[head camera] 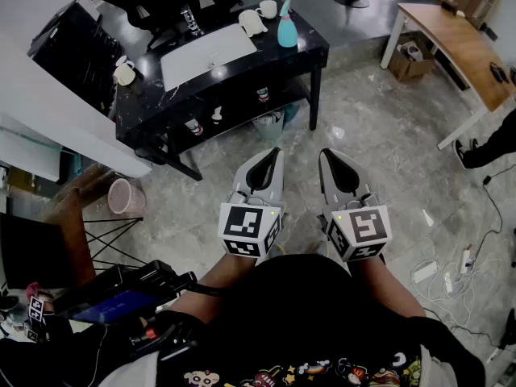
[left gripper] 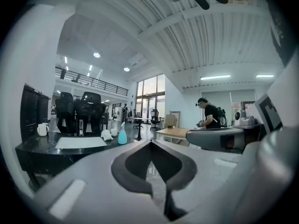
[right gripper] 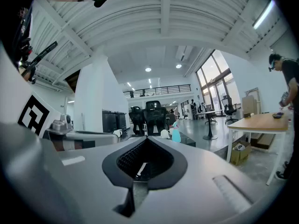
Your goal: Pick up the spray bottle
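Spray bottle [head camera: 287, 24]: standing upright at the black table's [head camera: 313, 43] right end, beside a white cup [head camera: 267, 8].
Left gripper [head camera: 272, 153]: hovering over the floor [head camera: 379, 135], well apart from the table, jaws meeting, gripping nothing.
Right gripper [head camera: 325, 153]: hovering alongside, jaws likewise meeting, empty.

Grey marble floor [head camera: 379, 135], cables [head camera: 472, 268] strewn at rt. Black bench [head camera: 318, 43] w/ lower shelf; wooden desk [head camera: 451, 35] opp., cardboard box [head camera: 409, 61] under it. Black office chairs [left gripper: 88, 107] behind bench. White pillar [right gripper: 88, 97], ribbed white ceiling [right gripper: 163, 13], strip lights [left gripper: 219, 77], tall windows [left gripper: 152, 94], mezzanine railing [right gripper: 159, 90].
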Demonstrator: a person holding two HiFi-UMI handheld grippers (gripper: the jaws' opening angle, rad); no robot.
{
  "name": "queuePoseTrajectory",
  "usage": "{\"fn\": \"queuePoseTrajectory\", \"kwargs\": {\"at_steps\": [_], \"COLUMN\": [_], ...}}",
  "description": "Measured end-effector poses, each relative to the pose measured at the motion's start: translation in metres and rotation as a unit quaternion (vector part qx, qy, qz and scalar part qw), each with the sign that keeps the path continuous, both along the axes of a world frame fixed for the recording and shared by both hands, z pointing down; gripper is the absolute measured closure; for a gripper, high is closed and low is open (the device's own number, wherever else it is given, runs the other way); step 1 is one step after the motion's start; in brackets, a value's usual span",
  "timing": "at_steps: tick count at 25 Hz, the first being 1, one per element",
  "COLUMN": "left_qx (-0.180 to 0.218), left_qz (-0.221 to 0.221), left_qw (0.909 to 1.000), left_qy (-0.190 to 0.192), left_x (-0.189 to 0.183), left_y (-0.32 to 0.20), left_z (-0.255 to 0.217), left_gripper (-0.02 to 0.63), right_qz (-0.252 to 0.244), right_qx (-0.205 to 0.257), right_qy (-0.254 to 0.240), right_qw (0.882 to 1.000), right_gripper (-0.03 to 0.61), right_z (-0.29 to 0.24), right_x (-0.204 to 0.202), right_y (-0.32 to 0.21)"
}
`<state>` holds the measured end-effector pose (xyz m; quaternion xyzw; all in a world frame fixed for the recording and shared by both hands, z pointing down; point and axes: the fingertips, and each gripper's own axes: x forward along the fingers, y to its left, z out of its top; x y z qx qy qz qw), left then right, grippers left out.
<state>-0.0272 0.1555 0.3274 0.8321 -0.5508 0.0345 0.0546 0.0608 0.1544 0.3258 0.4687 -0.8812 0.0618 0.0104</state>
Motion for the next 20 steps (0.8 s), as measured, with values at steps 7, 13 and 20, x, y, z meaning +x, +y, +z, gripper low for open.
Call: {"fn": "queuePoseTrajectory", "kwargs": {"at_steps": [7,13,20], "left_qx": [0.002,0.004,0.0], "left_qz": [-0.002,-0.006,-0.018], "left_qw": [1.0,1.0,0.9998], "left_qy": [-0.001,0.0,0.0], "left_x": [0.005,0.025,0.07], "left_y": [-0.005,-0.011,-0.027], "left_z": [-0.003,0.0,0.01], "left_gripper": [0.614,0.614,0.614], "right_qz": [-0.008,-0.019,-0.041], "right_qx": [-0.009,-0.008,-0.02], "right_qy": [-0.003,-0.013,-0.017], "right_qw": [1.0,1.0,0.999], "right_gripper": [0.555,0.555,0.554], "right_z": [0.0,0.003,0.017], "right_x": [0.002,0.019,0.059], "right_y": [-0.005,-0.009,-0.024]}}
